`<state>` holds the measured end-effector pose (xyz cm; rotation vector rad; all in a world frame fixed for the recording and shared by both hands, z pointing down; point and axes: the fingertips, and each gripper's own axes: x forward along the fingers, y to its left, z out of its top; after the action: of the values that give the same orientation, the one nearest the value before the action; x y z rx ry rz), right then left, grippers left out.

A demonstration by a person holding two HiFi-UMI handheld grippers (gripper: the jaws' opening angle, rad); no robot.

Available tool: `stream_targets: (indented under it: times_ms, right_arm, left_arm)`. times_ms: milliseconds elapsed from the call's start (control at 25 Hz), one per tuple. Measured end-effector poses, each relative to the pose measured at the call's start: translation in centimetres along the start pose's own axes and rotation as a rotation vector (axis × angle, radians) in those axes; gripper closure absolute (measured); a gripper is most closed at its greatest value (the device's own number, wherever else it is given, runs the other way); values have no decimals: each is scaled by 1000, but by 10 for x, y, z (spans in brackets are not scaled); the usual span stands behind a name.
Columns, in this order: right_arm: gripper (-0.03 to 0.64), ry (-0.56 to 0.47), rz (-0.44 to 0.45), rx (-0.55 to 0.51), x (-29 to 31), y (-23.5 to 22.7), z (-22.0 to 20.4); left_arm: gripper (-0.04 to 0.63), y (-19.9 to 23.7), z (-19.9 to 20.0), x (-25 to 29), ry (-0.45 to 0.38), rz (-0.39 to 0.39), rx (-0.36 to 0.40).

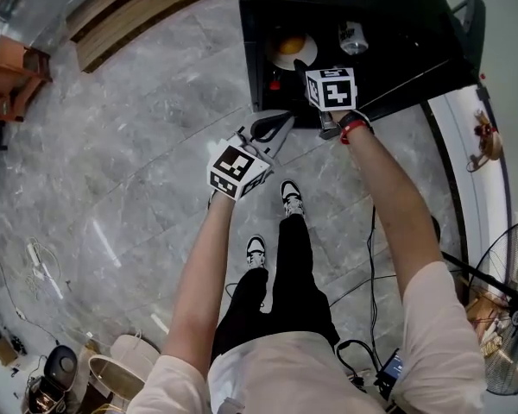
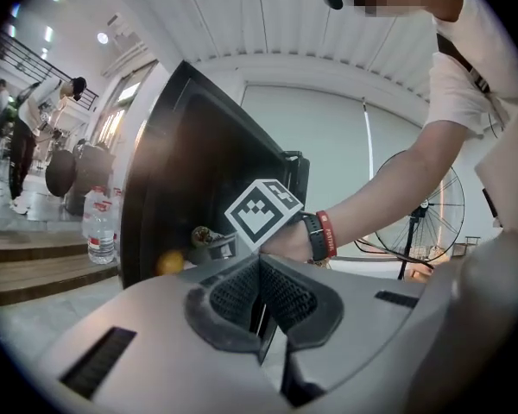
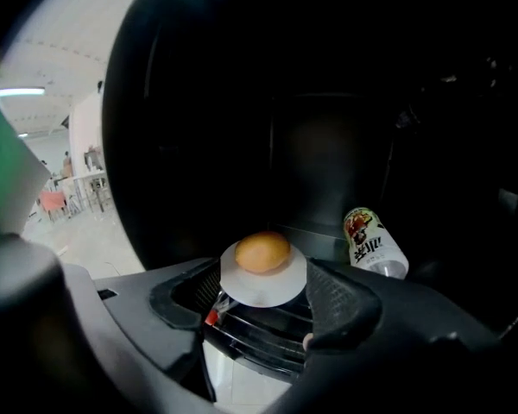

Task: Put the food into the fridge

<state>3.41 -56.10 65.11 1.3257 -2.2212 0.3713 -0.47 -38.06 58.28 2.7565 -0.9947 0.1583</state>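
Observation:
The black fridge point(image 1: 388, 24) stands open in front of me. On its shelf rests a white plate point(image 1: 292, 54) with an orange round food point(image 1: 291, 45) on it, and a can point(image 1: 352, 37) lies to its right. My right gripper point(image 1: 306, 69) reaches into the opening. In the right gripper view the plate point(image 3: 263, 281) with the food point(image 3: 262, 252) shows between the right gripper's point(image 3: 265, 298) open jaws, whose pads do not press it; the can point(image 3: 374, 242) lies beyond. My left gripper point(image 1: 281, 126) hangs back over the floor, its jaws point(image 2: 261, 307) shut and empty.
A small red thing point(image 1: 274, 83) sits low at the fridge's front. A standing fan point(image 1: 511, 317) and cables are at the right, a white counter point(image 1: 466, 119) beside the fridge, wooden steps point(image 1: 138, 7) at the back left. Water bottles point(image 2: 99, 227) and people point(image 2: 26, 136) are far left.

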Motion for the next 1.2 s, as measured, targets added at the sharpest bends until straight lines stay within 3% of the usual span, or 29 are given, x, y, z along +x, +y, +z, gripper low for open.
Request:
stream_targets:
  times_ms: [240,640,920,1200]
  right_arm:
    - [307,-15,13,18,-54,9,6]
    - [354,-84,20,36,-166,23,25]
    - [391,-101,34,23,-241,44,22]
    - [434,-114,38,30,-303,72,18]
  left_arm:
    - [577,-18,29,-10,-11,-52,-1]
    - [577,-50,72,-51,35,-102,71]
    - [577,-66,102,-98,76,-80,112]
    - [577,-80,127,-151,90,-4,120]
